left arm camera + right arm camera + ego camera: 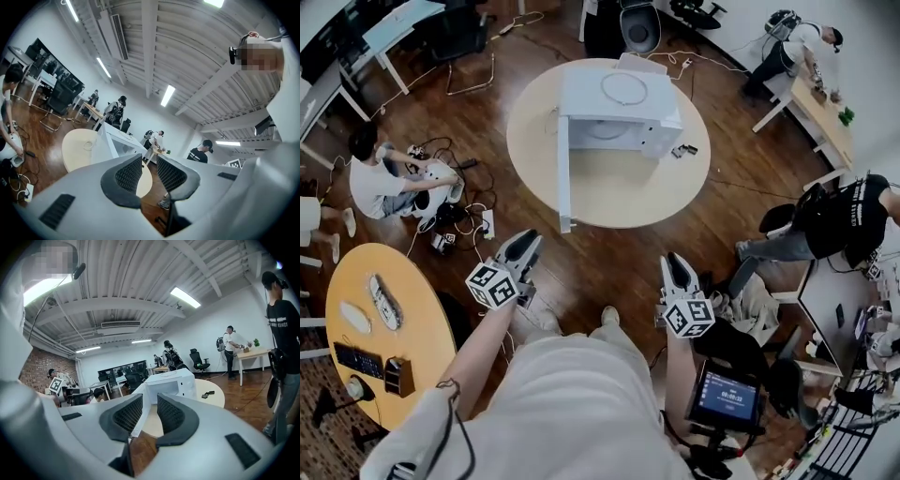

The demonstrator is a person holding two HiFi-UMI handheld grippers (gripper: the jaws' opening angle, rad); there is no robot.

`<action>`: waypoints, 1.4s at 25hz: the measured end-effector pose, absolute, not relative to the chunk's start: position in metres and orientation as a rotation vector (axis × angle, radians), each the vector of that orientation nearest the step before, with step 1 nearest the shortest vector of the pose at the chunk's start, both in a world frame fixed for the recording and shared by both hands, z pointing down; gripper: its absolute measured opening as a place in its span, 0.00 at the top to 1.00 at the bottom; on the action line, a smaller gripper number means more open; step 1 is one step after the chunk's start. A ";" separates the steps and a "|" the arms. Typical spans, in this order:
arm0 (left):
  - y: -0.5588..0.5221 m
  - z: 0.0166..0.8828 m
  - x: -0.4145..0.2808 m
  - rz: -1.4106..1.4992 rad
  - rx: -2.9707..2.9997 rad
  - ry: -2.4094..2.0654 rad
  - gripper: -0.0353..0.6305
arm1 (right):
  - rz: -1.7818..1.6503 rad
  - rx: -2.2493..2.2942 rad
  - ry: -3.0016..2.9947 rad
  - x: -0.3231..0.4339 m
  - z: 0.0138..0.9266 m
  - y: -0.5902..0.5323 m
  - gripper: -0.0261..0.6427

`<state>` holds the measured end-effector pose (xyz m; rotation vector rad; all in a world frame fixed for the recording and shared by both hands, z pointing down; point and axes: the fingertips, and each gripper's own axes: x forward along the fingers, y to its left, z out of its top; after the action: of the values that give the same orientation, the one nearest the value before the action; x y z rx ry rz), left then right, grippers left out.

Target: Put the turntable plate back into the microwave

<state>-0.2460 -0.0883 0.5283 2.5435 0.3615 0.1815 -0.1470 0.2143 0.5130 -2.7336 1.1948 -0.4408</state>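
Observation:
A white microwave (619,103) stands on a round beige table (628,192), its door (563,178) swung open toward me on the left. A round clear plate, seen as a ring outline (623,89), lies on top of the microwave. Both grippers hang over the wooden floor, well short of the table. My left gripper (528,242) and right gripper (678,261) point at the table. In the left gripper view the jaws (149,171) stand apart with nothing between them. The right gripper (149,411) also shows a narrow empty gap, with the microwave (171,383) beyond.
Small dark items (682,150) lie on the table right of the microwave. A second round table (375,319) with a keyboard stands at lower left. A person (380,178) sits on the floor among cables at left. More people and desks are at right.

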 end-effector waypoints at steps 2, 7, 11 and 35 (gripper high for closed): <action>-0.082 0.524 -0.248 0.158 2.547 0.322 0.82 | -0.424 -2.722 1.237 -0.144 0.512 0.217 0.83; -0.059 0.524 -0.247 0.154 2.550 0.253 0.82 | -0.379 -2.711 1.326 -0.130 0.508 0.223 0.74; -0.041 0.534 -0.244 0.190 2.551 0.200 0.82 | -0.384 -2.725 1.323 -0.118 0.522 0.234 0.74; 0.052 0.592 -0.225 0.426 2.532 -0.014 0.82 | -0.630 -2.772 1.378 -0.061 0.592 0.315 0.74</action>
<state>-0.2245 0.0521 0.5921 2.5322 -0.0142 0.4262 -0.0605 0.3153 0.5923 -2.7721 1.3784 -0.6297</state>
